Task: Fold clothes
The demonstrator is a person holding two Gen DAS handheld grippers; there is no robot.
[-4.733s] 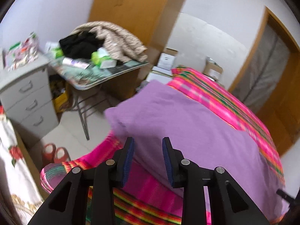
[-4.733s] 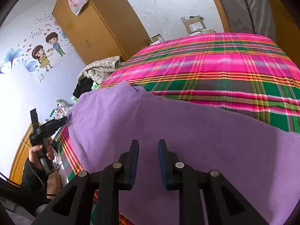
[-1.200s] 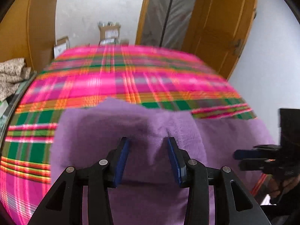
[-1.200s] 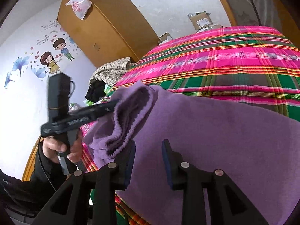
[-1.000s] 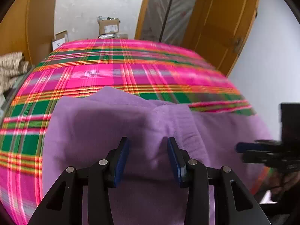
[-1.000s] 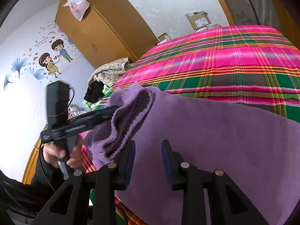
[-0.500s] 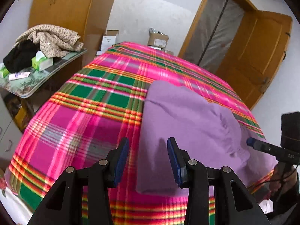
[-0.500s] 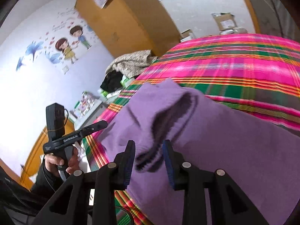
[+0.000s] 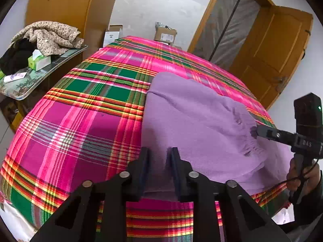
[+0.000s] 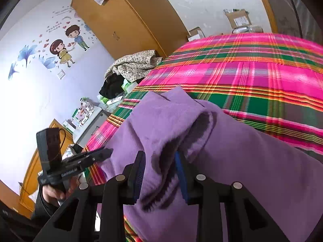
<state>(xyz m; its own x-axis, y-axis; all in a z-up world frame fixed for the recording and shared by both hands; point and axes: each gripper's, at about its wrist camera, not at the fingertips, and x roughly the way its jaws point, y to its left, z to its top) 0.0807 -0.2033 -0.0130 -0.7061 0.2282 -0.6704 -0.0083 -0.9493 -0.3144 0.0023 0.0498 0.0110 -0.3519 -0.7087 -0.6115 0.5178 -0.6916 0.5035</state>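
Note:
A purple fleece garment (image 9: 191,117) lies folded on the pink and green plaid bed cover (image 9: 90,121). My left gripper (image 9: 159,161) is at the garment's near left corner. Its jaws are closing with the cloth edge lying flat between them and a gap still showing. The right wrist view shows the left gripper (image 10: 107,152) with its tip at that edge. My right gripper (image 10: 159,171) stands open, and a raised fold of the garment (image 10: 252,161) bulges between its fingers. From the left, the right gripper (image 9: 257,131) is seen pushed into puckered cloth at the garment's right side.
A side table (image 9: 66,55) left of the bed holds a pile of clothes (image 9: 46,34) and a tissue box (image 9: 39,61). Cardboard boxes (image 9: 164,34) stand beyond the bed's far end. A wooden door (image 9: 272,56) is at the right and a wardrobe (image 10: 125,26) at the left.
My left gripper left the laid-over fold, swung to the garment's near left corner and narrowed its jaws. My right gripper pushed forward into the folded cloth.

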